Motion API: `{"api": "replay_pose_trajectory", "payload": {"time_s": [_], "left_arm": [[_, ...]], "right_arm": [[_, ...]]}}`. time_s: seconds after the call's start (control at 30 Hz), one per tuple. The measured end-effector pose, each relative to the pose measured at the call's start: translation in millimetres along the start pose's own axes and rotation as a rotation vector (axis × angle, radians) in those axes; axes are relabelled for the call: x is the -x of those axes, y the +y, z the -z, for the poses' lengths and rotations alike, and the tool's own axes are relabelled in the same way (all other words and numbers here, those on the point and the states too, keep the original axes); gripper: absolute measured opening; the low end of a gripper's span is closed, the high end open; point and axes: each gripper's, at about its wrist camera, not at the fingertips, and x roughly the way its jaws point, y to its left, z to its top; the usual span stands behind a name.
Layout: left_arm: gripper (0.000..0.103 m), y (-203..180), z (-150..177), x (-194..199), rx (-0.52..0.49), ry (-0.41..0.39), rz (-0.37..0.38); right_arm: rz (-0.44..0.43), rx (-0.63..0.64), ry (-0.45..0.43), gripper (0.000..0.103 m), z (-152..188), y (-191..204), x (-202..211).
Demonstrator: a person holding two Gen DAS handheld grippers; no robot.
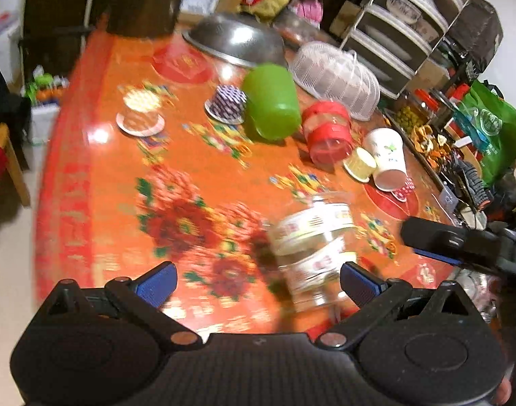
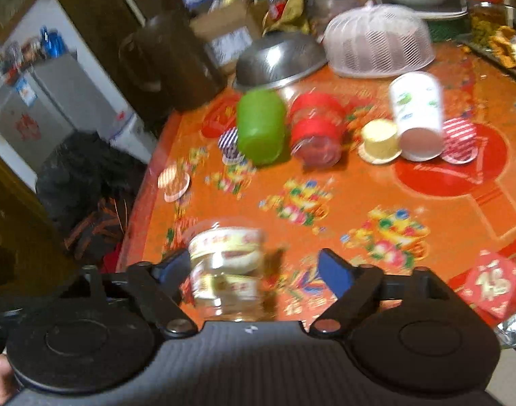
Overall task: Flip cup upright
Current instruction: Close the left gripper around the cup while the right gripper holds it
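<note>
Both pictures are blurry. The clear cup (image 2: 226, 270) with yellow and red bands sits low in the right wrist picture, left of the middle, on the orange table (image 2: 359, 186). It lies between the wide-apart fingers of the right gripper (image 2: 258, 274), close to the left finger; I cannot tell if they touch. In the left wrist picture the cup (image 1: 312, 250) is at the lower right, near the right finger of the left gripper (image 1: 258, 286), which is open wide and holds nothing. Higher up lie a green cup (image 2: 261, 125), a red jar (image 2: 317, 128) and a white paper cup (image 2: 417, 115).
</note>
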Motion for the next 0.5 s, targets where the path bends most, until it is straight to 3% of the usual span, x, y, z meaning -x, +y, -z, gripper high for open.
{"api": "replay_pose_trajectory", "payload": {"time_s": [0.13, 0.27, 0.5], "left_arm": [[0.103, -16.9, -8.1, -21.0, 0.034, 0.042, -0.020], [0.103, -33.1, -16.5, -33.7, 0.059, 0.046, -0.100], [0.101, -52.1, -29.8, -45.5, 0.135, 0.049, -0.138]], "right_arm": [[0.023, -0.035, -0.060, 0.093, 3.4, -29.0, 18.0], [-0.009, -0.049, -0.068, 0.095, 7.7, -50.8, 22.3], [-0.098, -0.038, -0.070, 0.096, 10.9, -69.5, 21.7]]}}
